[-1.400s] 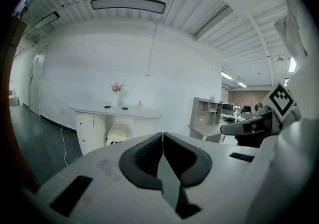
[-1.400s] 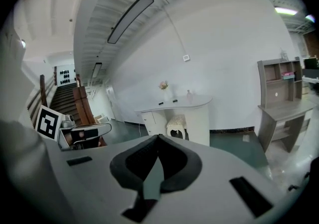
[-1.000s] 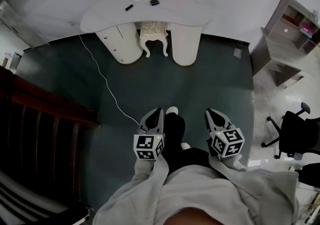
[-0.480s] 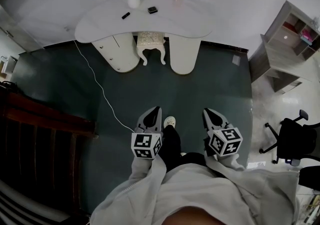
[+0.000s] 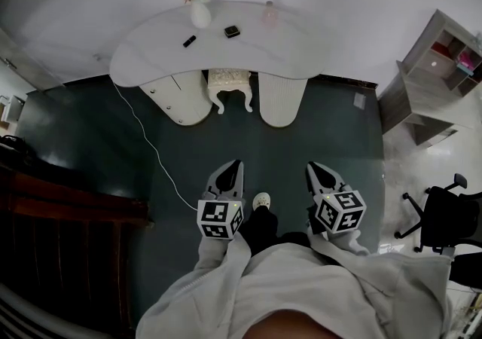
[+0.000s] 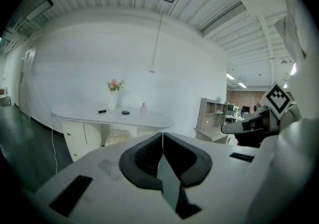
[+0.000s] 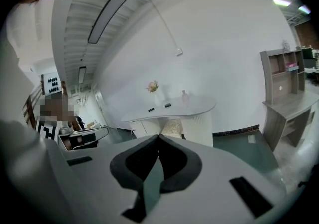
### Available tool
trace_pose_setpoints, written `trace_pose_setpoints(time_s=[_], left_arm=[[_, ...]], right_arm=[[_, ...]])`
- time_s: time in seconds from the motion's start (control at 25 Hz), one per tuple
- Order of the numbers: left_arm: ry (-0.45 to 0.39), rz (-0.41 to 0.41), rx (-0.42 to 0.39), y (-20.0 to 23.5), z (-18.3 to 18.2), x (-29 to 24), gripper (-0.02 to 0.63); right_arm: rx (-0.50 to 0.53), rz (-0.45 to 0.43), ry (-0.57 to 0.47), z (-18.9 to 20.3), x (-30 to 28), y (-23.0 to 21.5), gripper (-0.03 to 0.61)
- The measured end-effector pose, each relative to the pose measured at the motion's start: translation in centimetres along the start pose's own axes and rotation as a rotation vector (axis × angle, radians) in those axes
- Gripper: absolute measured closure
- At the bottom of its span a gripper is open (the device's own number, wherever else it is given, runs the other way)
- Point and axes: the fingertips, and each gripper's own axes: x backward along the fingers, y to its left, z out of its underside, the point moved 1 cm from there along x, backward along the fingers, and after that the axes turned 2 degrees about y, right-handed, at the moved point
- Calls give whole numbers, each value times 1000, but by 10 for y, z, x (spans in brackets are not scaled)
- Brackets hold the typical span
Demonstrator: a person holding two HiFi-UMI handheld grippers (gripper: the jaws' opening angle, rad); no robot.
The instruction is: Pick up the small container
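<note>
Currently holding the grey left gripper [image 5: 235, 166] and grey right gripper [image 5: 316, 167] closed and empty, near; facing the small dark square container [image 5: 232, 31] sitting far ahead on the curved white desk [image 5: 301, 40], straight beyond the left gripper, well apart.

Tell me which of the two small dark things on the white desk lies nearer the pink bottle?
The squarish dark one, between the white flower vase and the pale pink bottle. The slim dark bar lies farther left, in front of the vase.
</note>
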Motion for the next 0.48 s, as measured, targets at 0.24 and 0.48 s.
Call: trace_pose_setpoints(time_s=[0.24, 0.48], left_arm=[[-5, 24, -8, 27, -20, -34, 597], [-4, 43, -13, 52, -31, -64, 597]], right_arm=[[-7, 23, -11, -25, -37, -7, 529], [-25, 45, -26, -43, -69, -13, 529]])
